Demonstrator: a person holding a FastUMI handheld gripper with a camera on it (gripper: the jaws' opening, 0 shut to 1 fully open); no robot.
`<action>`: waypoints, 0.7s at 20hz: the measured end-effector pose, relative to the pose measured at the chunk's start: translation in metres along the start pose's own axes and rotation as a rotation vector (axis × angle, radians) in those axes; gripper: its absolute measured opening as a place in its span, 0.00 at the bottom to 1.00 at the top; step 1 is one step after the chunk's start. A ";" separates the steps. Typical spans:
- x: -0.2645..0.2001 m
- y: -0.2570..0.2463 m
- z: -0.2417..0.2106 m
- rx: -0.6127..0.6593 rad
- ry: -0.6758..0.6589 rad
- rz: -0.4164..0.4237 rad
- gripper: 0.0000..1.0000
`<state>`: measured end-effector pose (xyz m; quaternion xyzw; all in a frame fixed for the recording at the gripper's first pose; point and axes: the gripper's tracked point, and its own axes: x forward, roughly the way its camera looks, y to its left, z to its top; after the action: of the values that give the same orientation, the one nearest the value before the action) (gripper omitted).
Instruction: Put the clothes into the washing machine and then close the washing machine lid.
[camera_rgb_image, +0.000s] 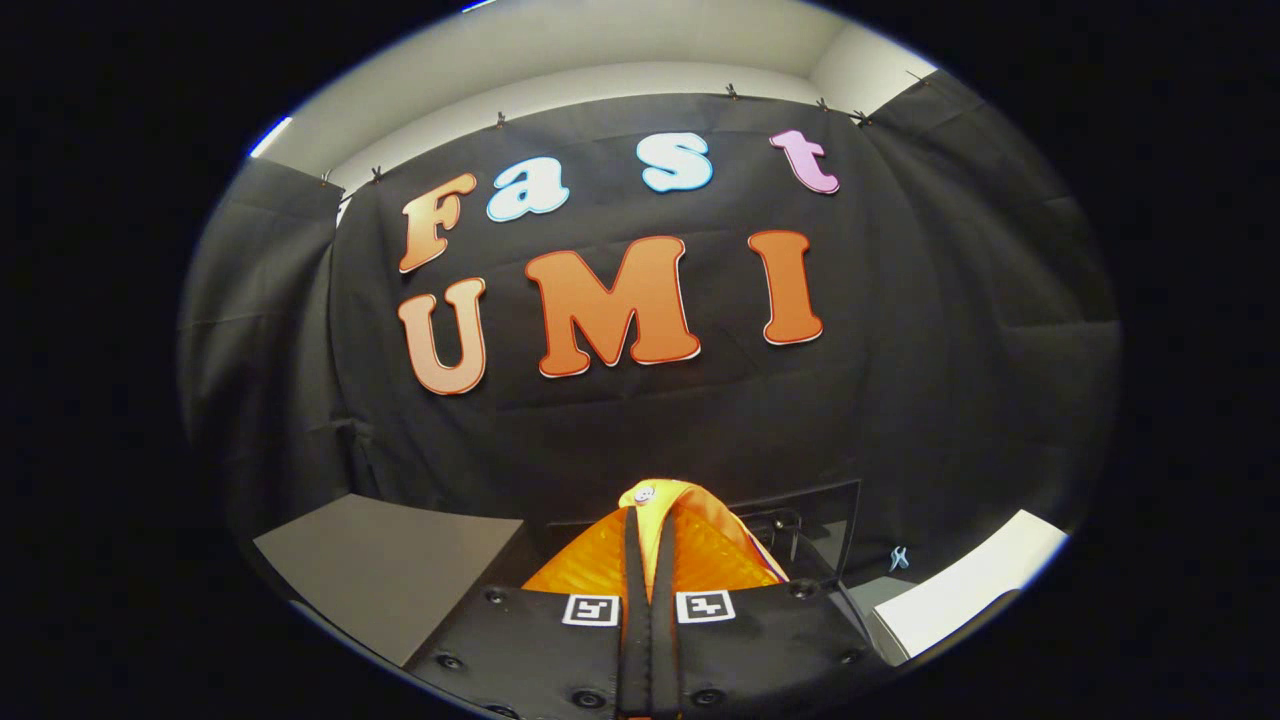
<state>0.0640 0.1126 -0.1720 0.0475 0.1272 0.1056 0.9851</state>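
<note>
The gripper (648, 585), fingers pinched nearly together on the orange garment (690, 550) bunched at twelve o'clock just ahead of them, should keep that firm squeeze and carry it over the drum before letting go.

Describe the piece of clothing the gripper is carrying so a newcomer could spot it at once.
Start at the black cloth wall of the booth and come down to the gripper in front of it. The orange garment is pinched between the closed fingers and bulges up ahead of them. Its bright orange and yellow fabric, with a small pale button at the top, stands out against the grey surfaces beside it.
</note>
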 end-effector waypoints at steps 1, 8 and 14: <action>0.005 -0.003 -0.009 0.005 0.018 -0.001 0.07; 0.039 -0.030 -0.086 0.002 0.155 -0.011 0.07; 0.064 -0.054 -0.137 -0.013 0.238 -0.015 0.08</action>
<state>0.0998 0.0829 -0.3257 0.0274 0.2430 0.1042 0.9640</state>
